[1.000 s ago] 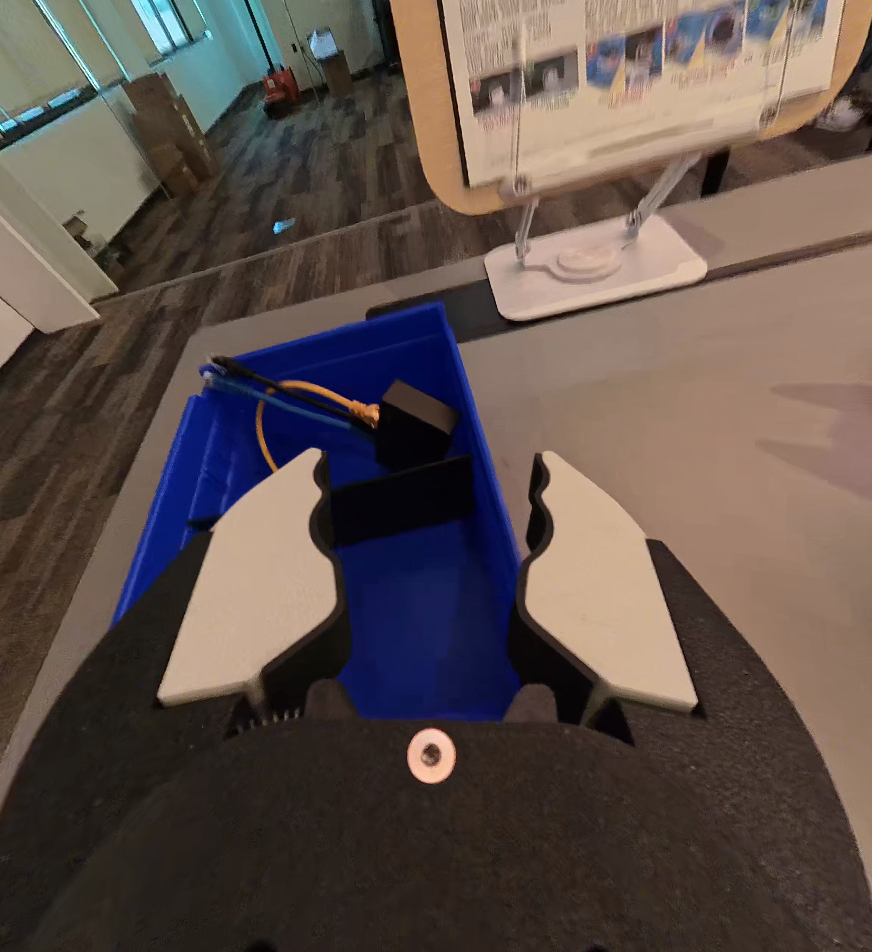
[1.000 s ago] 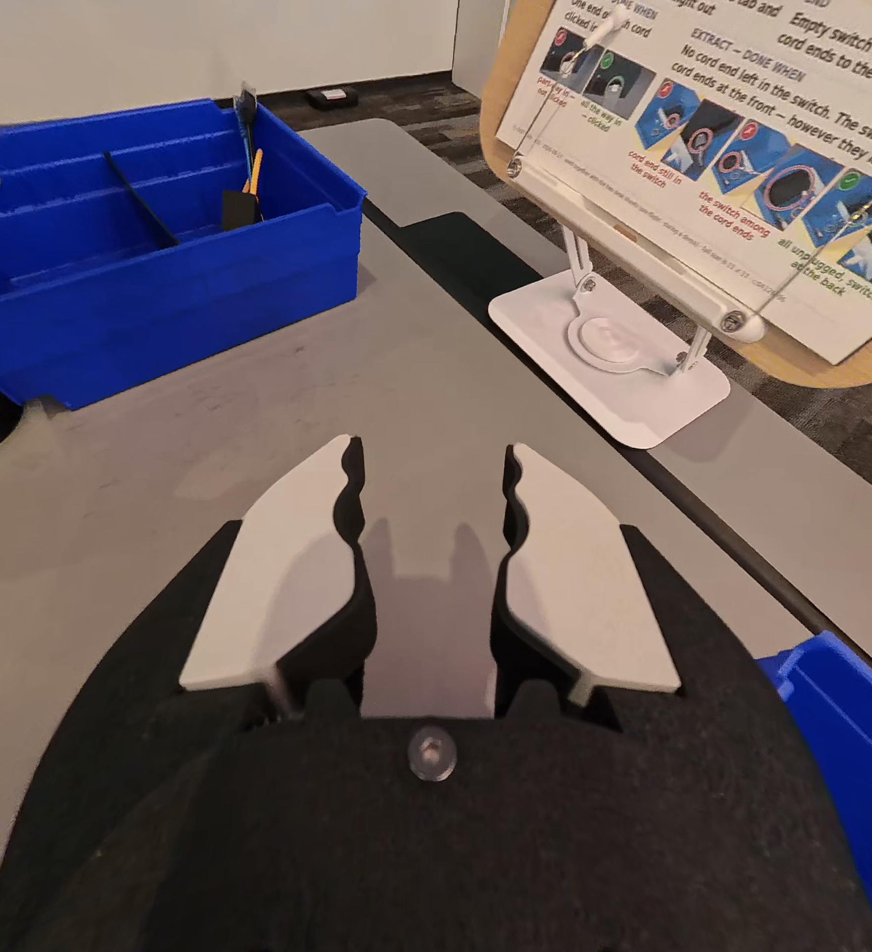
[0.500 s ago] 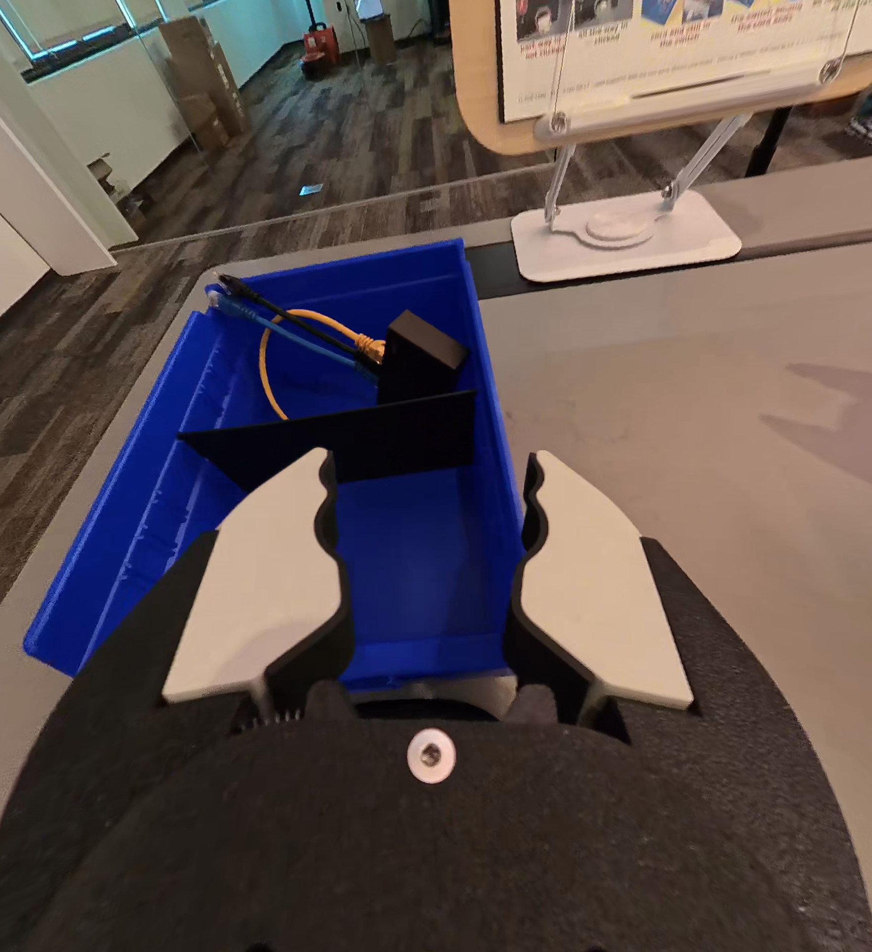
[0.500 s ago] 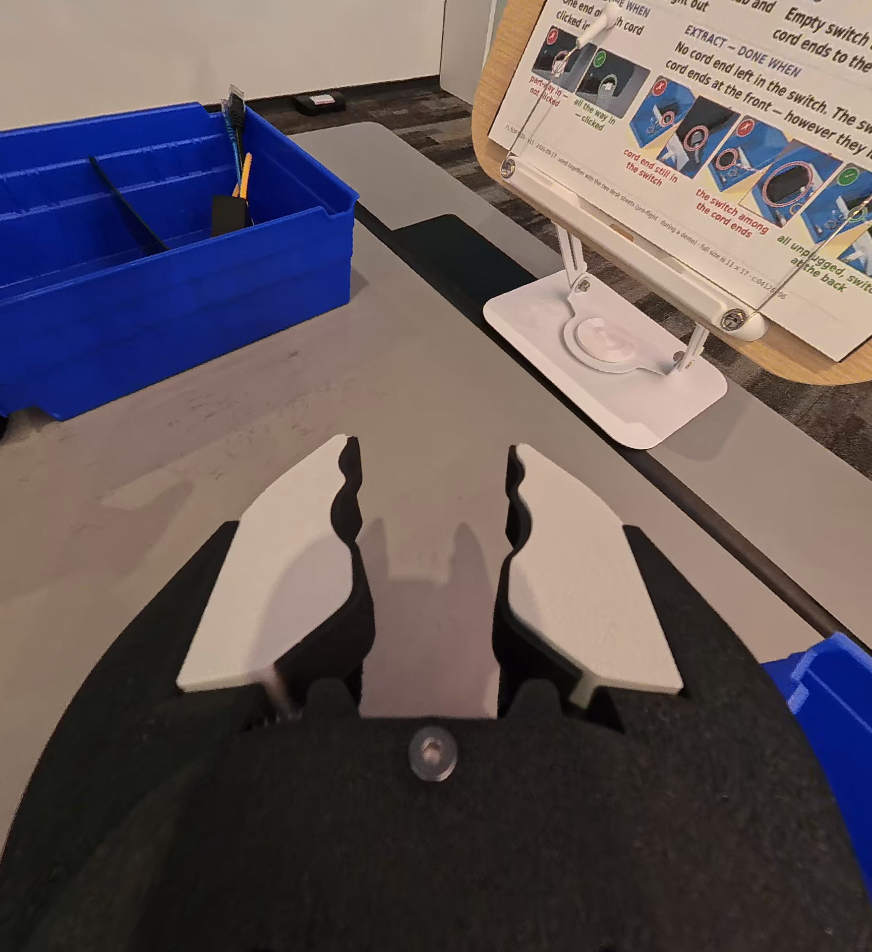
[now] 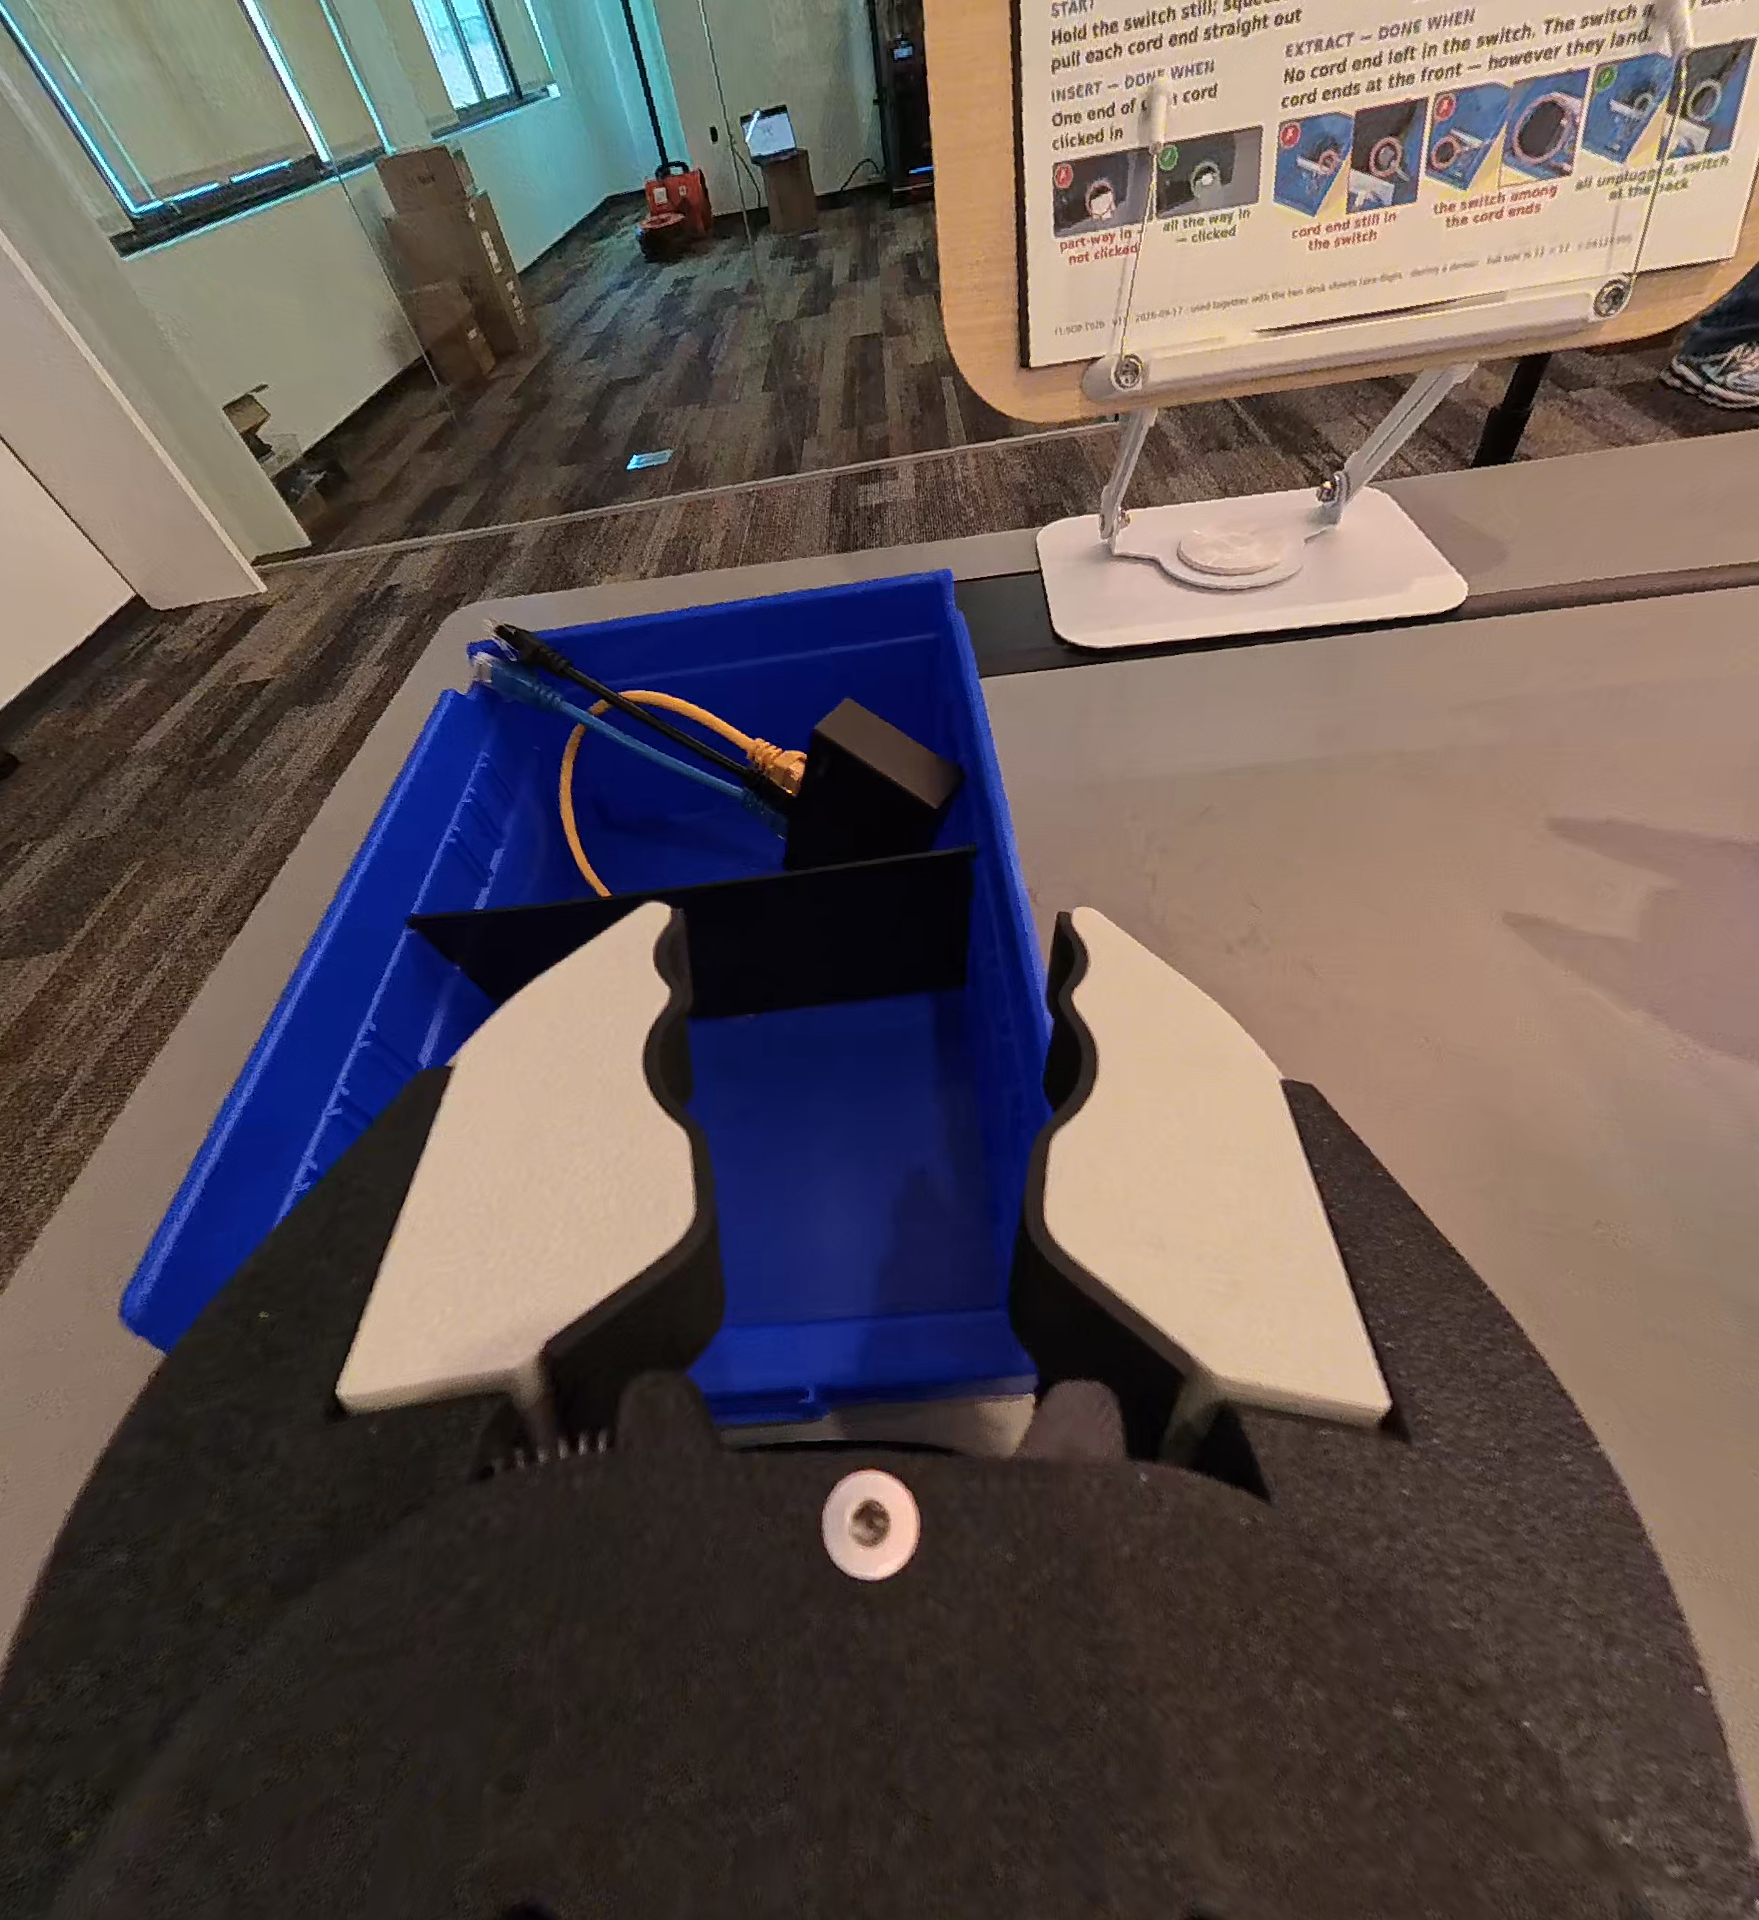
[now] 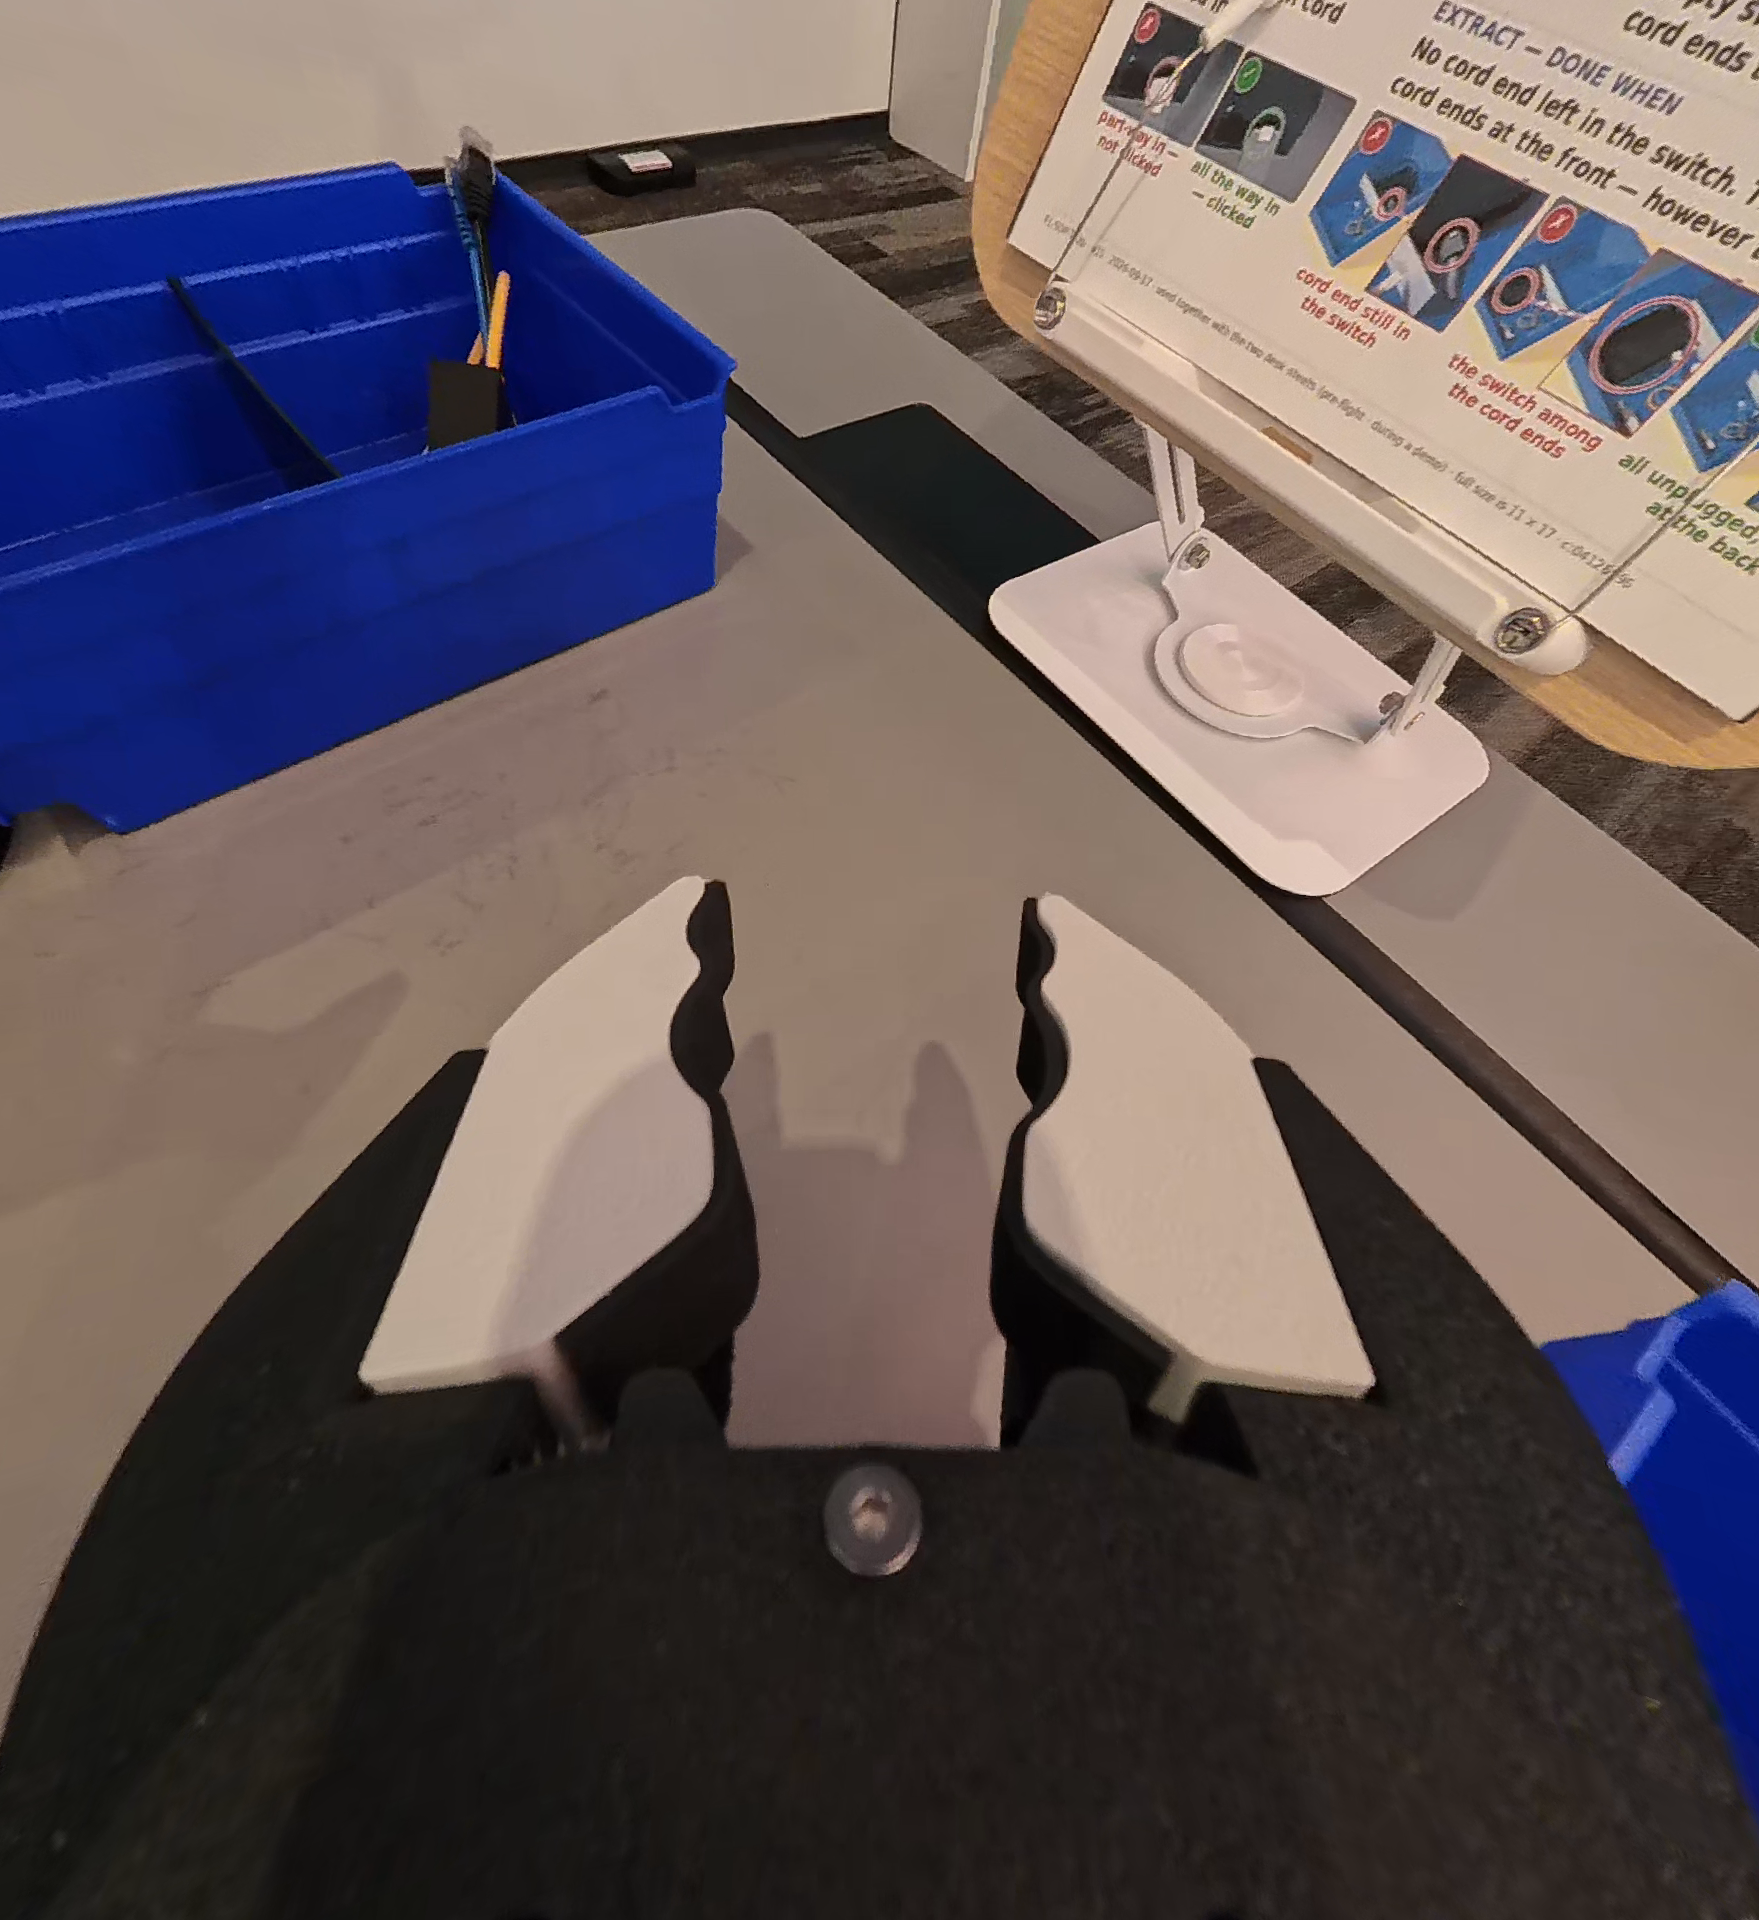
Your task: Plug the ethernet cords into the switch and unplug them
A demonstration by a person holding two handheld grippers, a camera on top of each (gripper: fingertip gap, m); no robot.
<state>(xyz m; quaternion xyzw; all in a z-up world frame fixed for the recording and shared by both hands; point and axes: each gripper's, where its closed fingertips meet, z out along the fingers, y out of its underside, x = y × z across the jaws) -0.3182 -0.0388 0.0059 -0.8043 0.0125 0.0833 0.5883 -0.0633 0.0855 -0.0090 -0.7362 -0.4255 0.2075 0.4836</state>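
While both grippers hung empty over it, the grey table (image 6: 854, 748) held 1 blue bin (image 5: 418, 1039), split by 1 black divider (image 5: 823, 935). Left gripper (image 5: 862, 940): jaws spread, grasping nothing, above the bin's near compartment and the nearer of the 2 to the work. Right gripper (image 6: 870, 904): jaws spread, over bare table, well apart from the bin. Switch (image 5: 870, 795): black box, tilted, in the far compartment, straight ahead beyond the divider, which likely stood in the way. 3 cords, yellow (image 5: 584, 769), blue (image 5: 636, 743), black (image 5: 626, 701), appeared plugged in, running away left. Instruction board on a white stand (image 5: 1259, 582) beyond.
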